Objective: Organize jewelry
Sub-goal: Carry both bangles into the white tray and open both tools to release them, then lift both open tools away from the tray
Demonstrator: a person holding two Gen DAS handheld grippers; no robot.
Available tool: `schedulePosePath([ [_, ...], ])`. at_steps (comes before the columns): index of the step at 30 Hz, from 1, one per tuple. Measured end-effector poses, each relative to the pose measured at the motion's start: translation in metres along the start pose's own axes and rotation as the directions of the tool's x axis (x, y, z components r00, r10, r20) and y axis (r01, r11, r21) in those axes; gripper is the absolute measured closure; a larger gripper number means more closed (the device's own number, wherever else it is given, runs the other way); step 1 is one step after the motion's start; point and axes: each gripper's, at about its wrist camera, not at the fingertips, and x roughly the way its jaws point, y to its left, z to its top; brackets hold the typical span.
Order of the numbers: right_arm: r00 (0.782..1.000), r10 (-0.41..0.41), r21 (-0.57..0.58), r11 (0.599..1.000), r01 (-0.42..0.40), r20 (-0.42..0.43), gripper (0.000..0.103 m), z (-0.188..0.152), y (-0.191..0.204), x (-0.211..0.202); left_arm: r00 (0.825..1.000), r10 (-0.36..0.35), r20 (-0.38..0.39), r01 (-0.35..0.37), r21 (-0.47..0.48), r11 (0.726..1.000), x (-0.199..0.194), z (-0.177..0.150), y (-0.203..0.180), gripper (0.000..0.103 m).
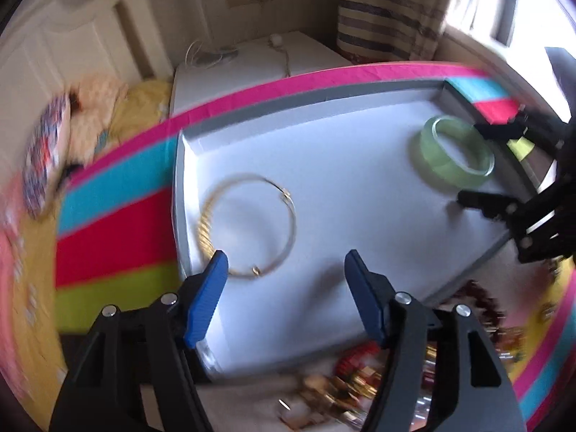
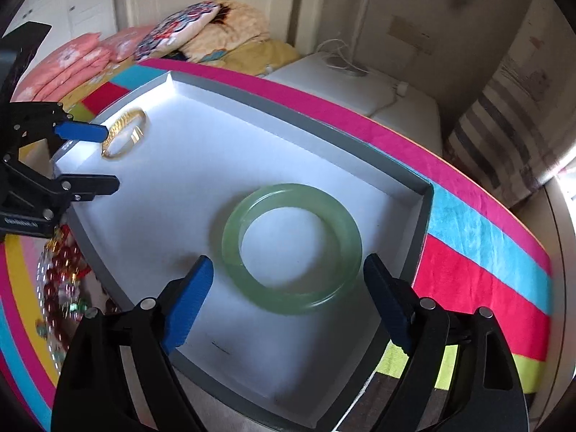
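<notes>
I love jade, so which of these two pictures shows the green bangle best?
The right wrist view: the green bangle lies flat, whole and sharp in the white tray, between the open tips of the right hand-held gripper. The left wrist view shows it small, slightly blurred, at the tray's far corner.

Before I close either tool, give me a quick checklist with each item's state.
1. Left tool open: ok.
2. Right tool open: ok.
3. Green bangle lying flat in the tray, between the right tool's fingers: ok.
4. Gold bangle centred in the left tool: not ok, it sits toward the left finger.
5. Both bangles apart from each other: ok.
6. Fingers touching the tray floor: cannot tell.
</notes>
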Motion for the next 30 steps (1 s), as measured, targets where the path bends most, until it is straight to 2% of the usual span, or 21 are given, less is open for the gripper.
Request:
schedulePosePath([
  [2, 1.000, 0.018, -0.027, 0.999, -0.018, -0.007, 0.021, -0.002, 0.000, -0.002, 1.000, -0.027, 0.005, 0.027, -0.067, 0.997, -0.007, -0.011, 0.000, 0.038],
  [8, 0.998, 0.063, -0.137, 0.989, -0.062, 0.002, 0.020, -0.014, 0.008, -0.013, 1.000, 0.018, 0.015, -0.016, -0.124, 0.992, -0.024, -0.041, -0.019, 0.038],
  [15, 0.992, 0.123, -0.178, 0.976, -0.123, -0.013, 0.019, -0.041, 0.012, -0.030, 1.000, 0.001, 0.026, 0.002, -0.104, 0.995, -0.042, -0.069, -0.040, 0.038],
  [22, 0.993, 0.118, -0.147, 0.982, -0.116, 0.009, 0.018, -0.076, 0.025, -0.055, 0.998, 0.001, 0.058, 0.004, -0.082, 0.997, -0.059, -0.102, -0.059, 0.038],
  [26, 0.998, 0.067, -0.085, 0.994, -0.065, 0.018, 0.017, -0.093, 0.038, -0.068, 0.996, 0.003, 0.089, 0.001, -0.046, 0.999, -0.066, -0.112, -0.062, 0.035],
  [27, 1.000, 0.013, -0.080, 0.997, -0.012, 0.022, 0.017, -0.096, 0.042, -0.073, 0.996, -0.002, 0.094, 0.006, -0.043, 0.999, -0.069, -0.115, -0.064, 0.035],
  [28, 0.994, -0.097, -0.076, 0.992, 0.101, 0.052, 0.017, -0.099, 0.049, -0.083, 0.993, -0.002, 0.114, 0.006, -0.039, 0.999, -0.076, -0.119, -0.064, 0.031],
  [29, 0.986, -0.144, -0.061, 0.987, 0.149, 0.081, 0.017, -0.101, 0.052, -0.092, 0.989, 0.009, 0.148, -0.004, -0.033, 0.999, -0.085, -0.124, -0.065, 0.025],
  [30, 0.978, -0.168, -0.025, 0.985, 0.173, 0.123, 0.017, -0.104, 0.053, -0.106, 0.977, 0.032, 0.210, -0.029, -0.019, 0.999, -0.101, -0.129, -0.066, 0.023],
])
